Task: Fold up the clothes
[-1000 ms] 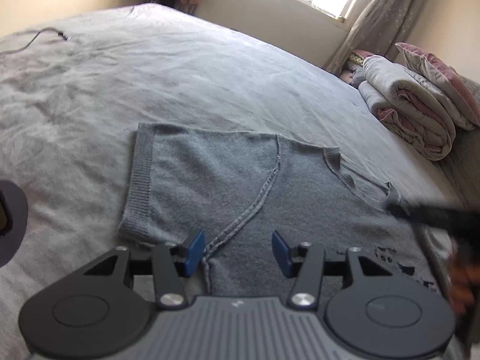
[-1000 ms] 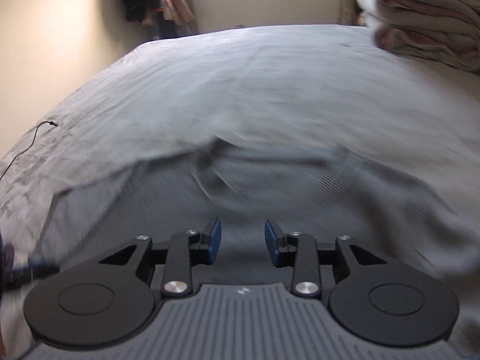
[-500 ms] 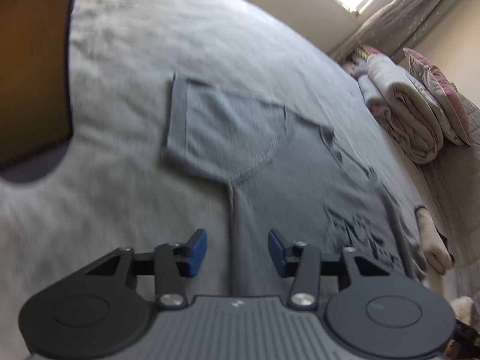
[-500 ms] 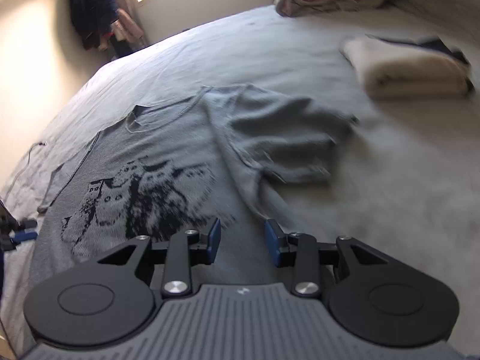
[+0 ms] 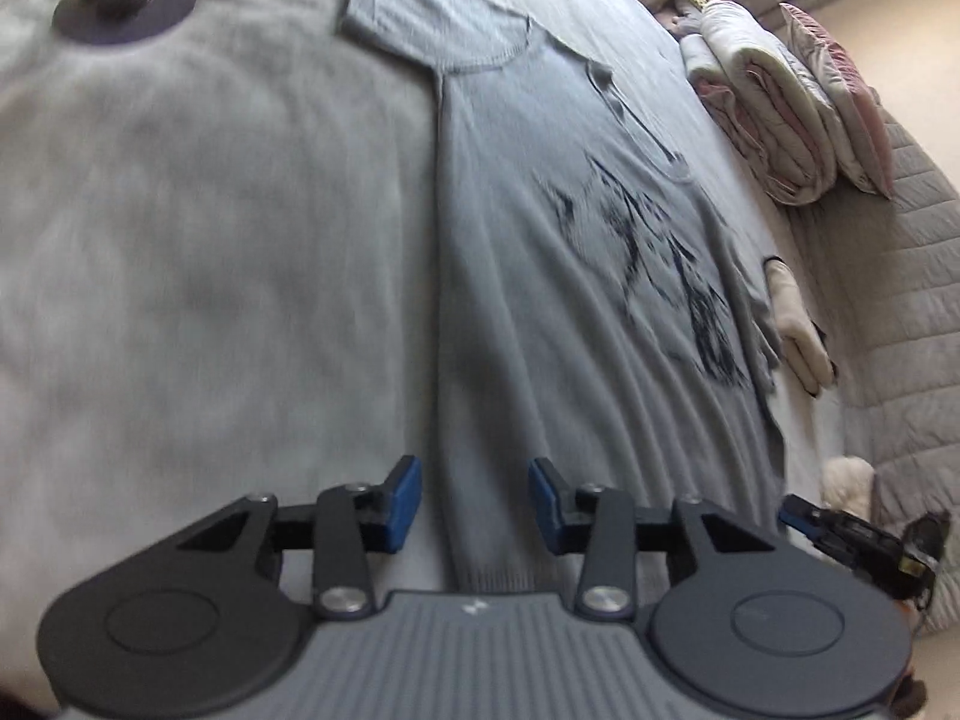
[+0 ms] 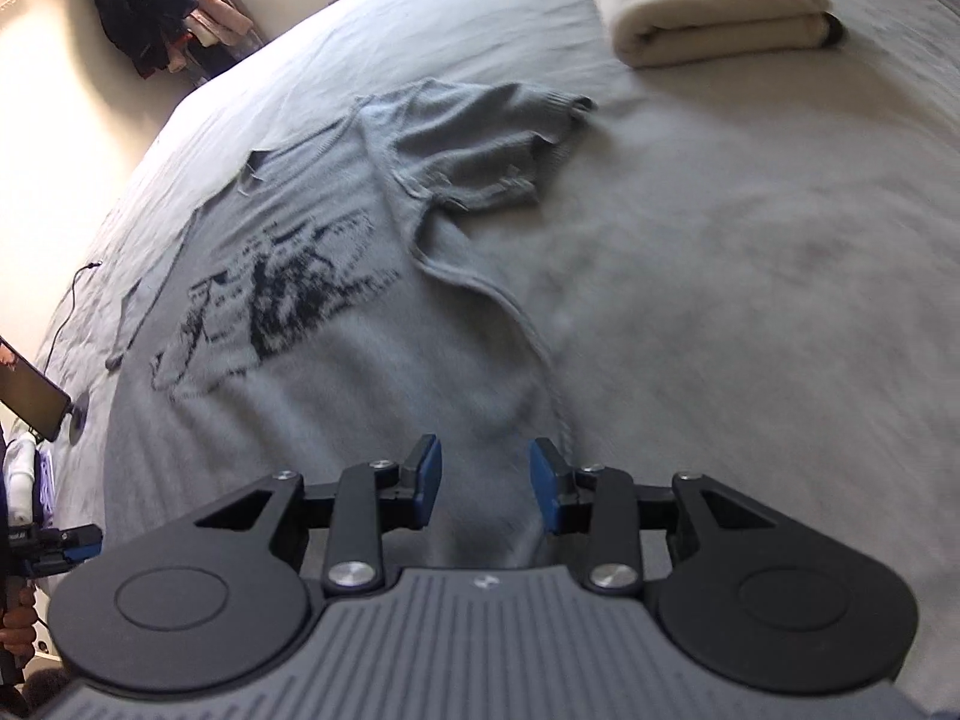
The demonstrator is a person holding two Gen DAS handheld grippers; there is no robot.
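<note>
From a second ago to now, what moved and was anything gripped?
Both tongs swept back from the sleeves to the sweater's hem corners. The left tongs have just been closing, straddling the side edge without pinching it; the right tongs stayed part-open, empty. The sweater lies flat, unfolded; the folded towel is unmoved.

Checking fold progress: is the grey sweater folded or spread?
Spread. The sweater lies flat on the bed, print up, one sleeve rumpled.
</note>
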